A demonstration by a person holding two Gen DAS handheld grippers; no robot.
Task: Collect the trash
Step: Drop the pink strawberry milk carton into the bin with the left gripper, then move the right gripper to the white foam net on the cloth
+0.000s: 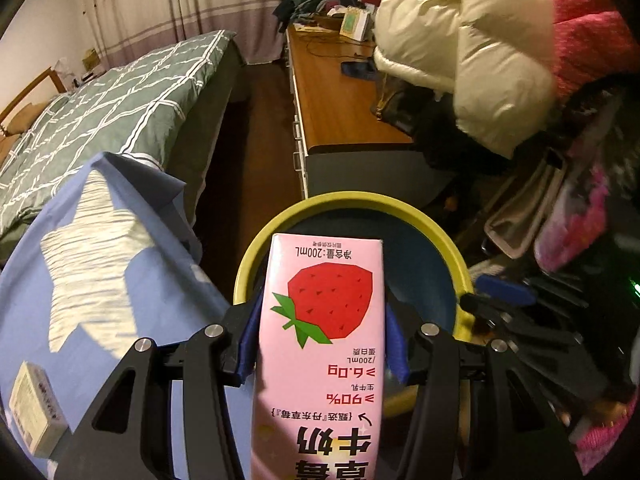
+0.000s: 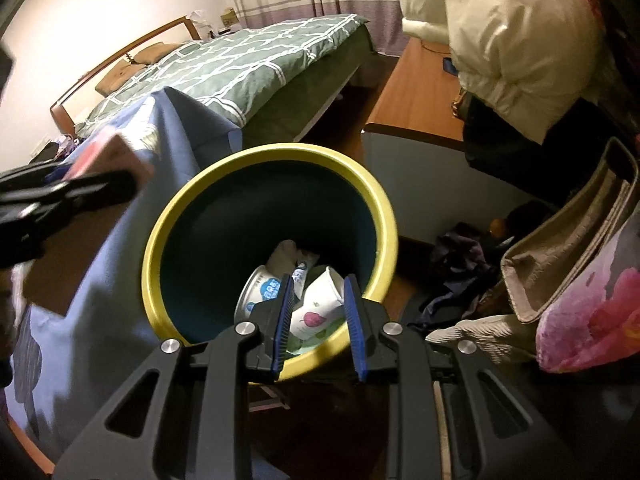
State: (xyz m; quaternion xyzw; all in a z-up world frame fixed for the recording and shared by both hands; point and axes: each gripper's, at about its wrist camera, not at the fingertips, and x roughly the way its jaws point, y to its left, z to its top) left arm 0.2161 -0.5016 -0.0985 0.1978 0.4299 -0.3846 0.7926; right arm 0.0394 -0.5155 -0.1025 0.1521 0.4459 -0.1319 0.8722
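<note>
Left wrist view showed a bedroom where a bed (image 1: pixel 108 96) with a green checked cover ran along the left, a long wooden cabinet (image 1: pixel 332 92) stood across a strip of dark floor from it, and a cream padded coat (image 1: pixel 460 44) hung over the cabinet's near end. A blue cloth (image 1: pixel 120 280) with a pale star lay spread in the left foreground, a small cardboard box (image 1: pixel 36 412) resting on it near the frame's lower edge. Between cloth and cabinet stood the bin (image 1: pixel 352 204), dark blue inside with a yellow rim. The left gripper (image 1: pixel 320 340) was clamped on a pink milk carton (image 1: pixel 320 320) printed with a red strawberry, its blue pads pressed to both sides, the carton's far end reaching over the bin's near rim. From the right wrist view the bin (image 2: pixel 176 220) filled the centre, with white paper cups (image 2: pixel 316 312) and crumpled wrappers lying at its bottom. The right gripper (image 2: pixel 316 320) hung just above the near rim with its jaws standing a little apart and nothing between them. The left gripper (image 2: pixel 68 192) appeared blurred at that view's left edge, the pink carton (image 2: pixel 108 156) in its grasp beside the bin, over the blue cloth (image 2: pixel 100 280). A beige bag (image 2: pixel 560 248) and a flowered pink cloth (image 2: pixel 592 312) crowded the right side.
</note>
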